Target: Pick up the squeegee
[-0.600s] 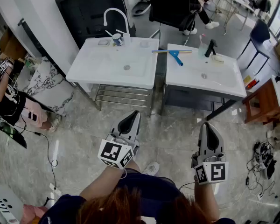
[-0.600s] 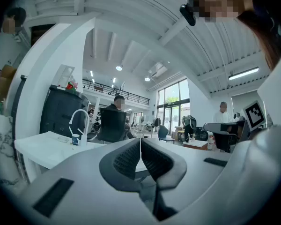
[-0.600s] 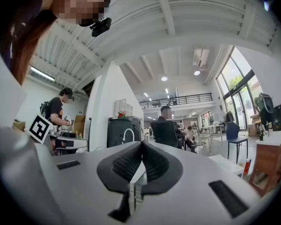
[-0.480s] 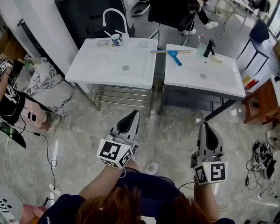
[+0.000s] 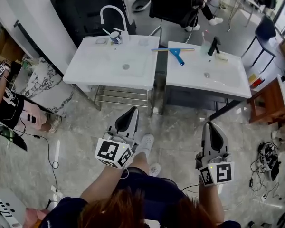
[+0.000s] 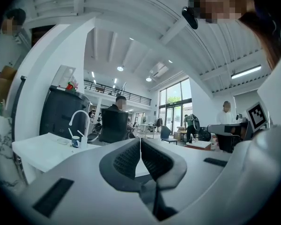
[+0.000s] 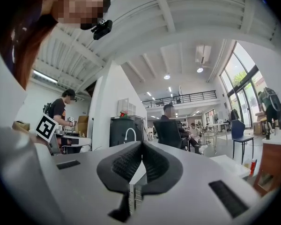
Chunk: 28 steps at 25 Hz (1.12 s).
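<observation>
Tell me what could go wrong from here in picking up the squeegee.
1. The blue-handled squeegee lies across the gap between the left white basin and the right white basin; a clumsy nudge could tip it in.
2. The left gripper and the right gripper both have their jaws shut and must open first.
3. A black tap stands just right of the squeegee and could be bumped.

Open workshop hall: freestanding sinks (image 5: 115, 65), desks, high windows (image 7: 246, 86).
</observation>
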Each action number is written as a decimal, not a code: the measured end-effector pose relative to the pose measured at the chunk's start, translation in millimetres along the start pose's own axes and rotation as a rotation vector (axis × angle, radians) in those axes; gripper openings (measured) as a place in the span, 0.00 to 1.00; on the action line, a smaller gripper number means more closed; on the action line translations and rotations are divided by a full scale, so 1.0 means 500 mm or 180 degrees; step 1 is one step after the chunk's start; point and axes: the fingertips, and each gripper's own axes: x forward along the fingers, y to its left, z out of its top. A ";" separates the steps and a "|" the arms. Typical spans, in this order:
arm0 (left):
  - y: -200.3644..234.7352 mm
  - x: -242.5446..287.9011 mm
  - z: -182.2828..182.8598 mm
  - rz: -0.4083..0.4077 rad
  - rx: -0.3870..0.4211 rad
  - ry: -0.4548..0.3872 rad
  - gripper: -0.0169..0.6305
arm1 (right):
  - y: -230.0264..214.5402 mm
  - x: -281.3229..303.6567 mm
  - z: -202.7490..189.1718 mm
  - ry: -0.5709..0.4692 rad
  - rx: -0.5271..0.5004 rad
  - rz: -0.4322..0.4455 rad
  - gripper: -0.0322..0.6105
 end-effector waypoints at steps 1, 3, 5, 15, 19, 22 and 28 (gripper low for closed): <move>0.004 0.015 0.002 -0.0032 0.0001 -0.0002 0.06 | -0.003 0.011 0.000 0.0015 -0.0034 0.0020 0.07; 0.012 0.053 0.007 -0.0090 0.0009 -0.0025 0.06 | -0.012 0.037 -0.002 0.0039 -0.0082 0.0040 0.07; 0.026 0.098 0.016 -0.0125 0.0011 -0.0065 0.06 | -0.027 0.071 -0.003 0.0050 -0.0075 0.0042 0.07; 0.136 0.358 0.071 -0.0386 0.0033 -0.0154 0.06 | -0.119 0.301 0.027 -0.0014 -0.0066 -0.0152 0.07; 0.202 0.454 0.092 -0.0445 0.0064 -0.0187 0.06 | -0.140 0.410 0.051 -0.0156 -0.0022 -0.0137 0.07; 0.243 0.509 0.098 -0.0458 0.0061 -0.0181 0.06 | -0.158 0.473 0.054 -0.0161 -0.0063 -0.0140 0.07; 0.296 0.578 0.090 -0.0414 -0.0011 -0.0132 0.06 | -0.205 0.563 0.046 -0.0099 -0.0094 -0.0161 0.07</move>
